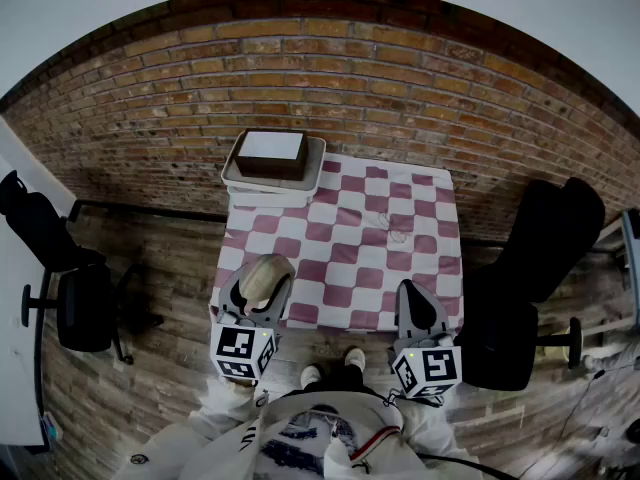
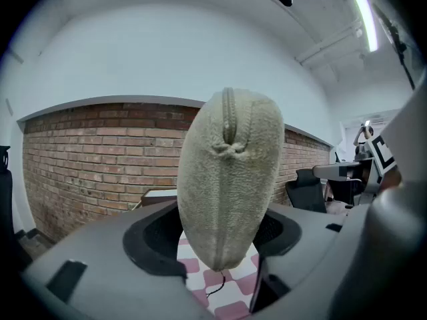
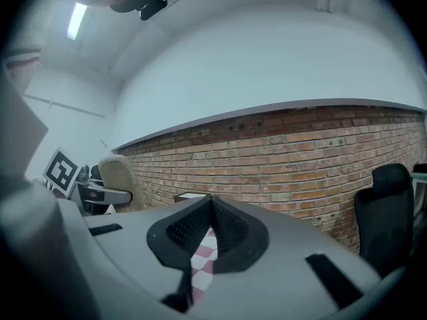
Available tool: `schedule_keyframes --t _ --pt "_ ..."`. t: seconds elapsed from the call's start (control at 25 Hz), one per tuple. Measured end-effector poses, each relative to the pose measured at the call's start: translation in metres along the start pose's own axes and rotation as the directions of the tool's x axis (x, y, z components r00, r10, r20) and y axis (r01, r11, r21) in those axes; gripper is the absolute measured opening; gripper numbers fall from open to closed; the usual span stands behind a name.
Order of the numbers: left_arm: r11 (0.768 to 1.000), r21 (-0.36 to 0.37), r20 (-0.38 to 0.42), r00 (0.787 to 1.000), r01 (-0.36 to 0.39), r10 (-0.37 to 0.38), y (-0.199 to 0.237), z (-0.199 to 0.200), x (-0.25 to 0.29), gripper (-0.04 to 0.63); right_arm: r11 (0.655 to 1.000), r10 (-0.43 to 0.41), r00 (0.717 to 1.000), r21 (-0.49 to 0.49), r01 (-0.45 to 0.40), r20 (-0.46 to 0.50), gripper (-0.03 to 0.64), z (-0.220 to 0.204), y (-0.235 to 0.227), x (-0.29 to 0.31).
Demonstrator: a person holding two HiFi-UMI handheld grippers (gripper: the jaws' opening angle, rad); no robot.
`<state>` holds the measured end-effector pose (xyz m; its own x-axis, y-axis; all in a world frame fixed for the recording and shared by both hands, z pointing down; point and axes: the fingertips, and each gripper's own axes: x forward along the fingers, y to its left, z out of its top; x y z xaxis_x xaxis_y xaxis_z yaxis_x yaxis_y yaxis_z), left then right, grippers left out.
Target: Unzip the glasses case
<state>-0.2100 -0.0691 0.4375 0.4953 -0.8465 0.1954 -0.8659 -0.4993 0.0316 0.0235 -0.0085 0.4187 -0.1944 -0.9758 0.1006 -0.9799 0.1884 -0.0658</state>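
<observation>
At the far left a black office chair [image 1: 72, 286] is standing on the wooden floor [image 1: 160, 268], well apart from the table. Next to the right, the left gripper [image 1: 258, 286] is hovering over the near left corner of the table [image 1: 445, 268], and its jaws are clamping the glasses case [image 1: 263, 278], a pale, fuzzy pouch. In the left gripper view the left gripper [image 2: 220, 232] is pinching the lower half of the glasses case [image 2: 230, 179], which is standing upright on end between the two pads; its zipper [image 2: 229, 112] is running up the edge that faces the camera and over the top, with a small puckered knot [image 2: 227, 149] just below it. The table is wearing a pink-and-white checkered cloth [image 1: 370, 238]. At the cloth's far left corner a dark box [image 1: 270, 153] is sitting in a pale tray [image 1: 315, 163]. Farther right, the right gripper [image 1: 414, 293] is hanging over the near right edge of the table with nothing in it; in the right gripper view the right gripper [image 3: 212, 209] is showing its jaws clenched together, tip against tip. At the far right a second black chair [image 1: 545, 248] is standing beside the table, against the brick wall [image 1: 400, 98].
</observation>
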Motion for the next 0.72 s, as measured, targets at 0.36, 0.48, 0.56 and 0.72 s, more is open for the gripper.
schedule_keyframes --t 0.36,0.48,0.56,0.72 --pt "1.000 0.013 -0.011 1.000 -0.003 0.003 -0.020 0.010 0.040 0.284 1.000 0.021 1.000 0.009 -0.021 0.007 0.011 0.006 -0.039 0.024" --pt "1.000 0.018 -0.005 1.000 -0.011 0.011 -0.026 0.016 0.055 0.284 0.999 0.034 0.999 -0.004 -0.033 0.013 0.011 0.011 -0.054 0.034" --pt "1.000 0.019 -0.004 1.000 -0.014 0.014 -0.030 0.020 0.065 0.284 0.999 0.044 0.999 -0.012 -0.044 0.017 0.011 0.014 -0.064 0.041" --pt "0.999 0.022 -0.006 1.000 -0.023 0.023 -0.037 0.022 0.082 0.284 0.998 0.064 0.997 -0.004 -0.063 0.032 0.011 0.018 -0.078 0.052"
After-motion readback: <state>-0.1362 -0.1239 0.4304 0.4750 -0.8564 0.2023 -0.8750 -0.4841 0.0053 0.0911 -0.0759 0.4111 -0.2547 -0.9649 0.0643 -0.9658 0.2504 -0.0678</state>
